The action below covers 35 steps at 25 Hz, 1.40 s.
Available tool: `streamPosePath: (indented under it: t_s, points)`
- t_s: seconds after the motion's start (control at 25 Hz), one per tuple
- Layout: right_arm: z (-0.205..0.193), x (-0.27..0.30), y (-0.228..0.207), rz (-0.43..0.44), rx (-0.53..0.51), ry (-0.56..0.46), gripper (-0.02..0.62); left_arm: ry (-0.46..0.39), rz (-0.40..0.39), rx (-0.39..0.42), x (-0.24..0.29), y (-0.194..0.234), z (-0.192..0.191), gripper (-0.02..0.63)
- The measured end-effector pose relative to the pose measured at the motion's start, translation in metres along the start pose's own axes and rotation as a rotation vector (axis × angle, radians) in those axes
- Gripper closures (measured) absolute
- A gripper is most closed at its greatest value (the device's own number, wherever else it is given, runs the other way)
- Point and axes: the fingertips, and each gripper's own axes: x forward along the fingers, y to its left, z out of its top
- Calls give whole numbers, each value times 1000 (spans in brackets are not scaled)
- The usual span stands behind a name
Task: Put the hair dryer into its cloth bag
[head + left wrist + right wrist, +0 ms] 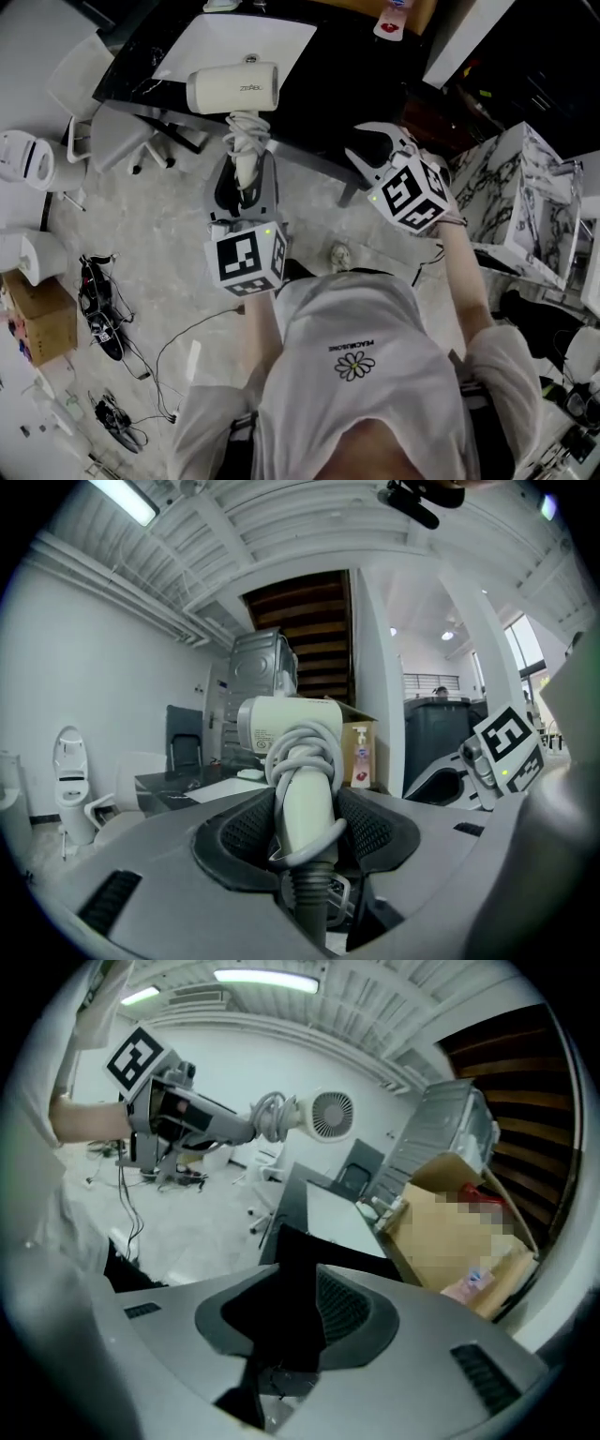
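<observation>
**Left claw [246, 178] grips hair dryer [234, 89] by the handle; right claw [378, 150] pinches black cloth bag [291, 1288]**

The left claw is clenched on the dryer's handle [305, 803], its two dark ribbed pads pressing either side. This holds the appliance in the air on the far side of the claw, over the near edge of a black surface [347, 56]. The dryer is cream-white and smooth, with a short, stout barrel lying crosswise above the upright handle. Small lettering marks the barrel's right end, too fine to read. Its pale grey cord [298, 747] is wound in loose loops round the upper handle, and a ribbed grey sleeve [307, 892] leaves the handle's foot, nearest the camera. From the right gripper view the round rear grille [331, 1115] faces the right claw.

The right claw, level with the dryer and to its right, is clamped on a fold of black cloth. The cloth fills the gap between the pads and rises to a point beyond them. The two claws are apart, and dryer and bag do not touch.

A white sheet [244, 47] lies on the surface behind the dryer, and a cardboard box [450, 1232] stands at its far right. Below is a pale marbled floor [169, 225].
</observation>
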Motion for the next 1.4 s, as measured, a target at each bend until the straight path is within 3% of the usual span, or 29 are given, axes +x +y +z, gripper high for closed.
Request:
streamPosePath:
  t_s: [0.2,0.48,0.76,0.96,1.12,1.4]
  points:
    - [-31,35,22,208,-39,142,494,40,1,4,-4,-1,-17,391]
    - [-54,57,29,294,-18,257,513,78,-18,19,-5,1,-37,391]
    - [-52,58,21,257,-58,265,569,113,-46,3,0,-4,-50,391]
    - [-41,48,6,201,-18,200,572,142,-143,-140,15,-19,-67,391]
    - [-35,42,-3,160,-10,174,572,184,-204,-167,24,-33,-81,391]
    - [-32,39,-23,43,26,136,573,311,-387,-91,-9,-65,-98,392]
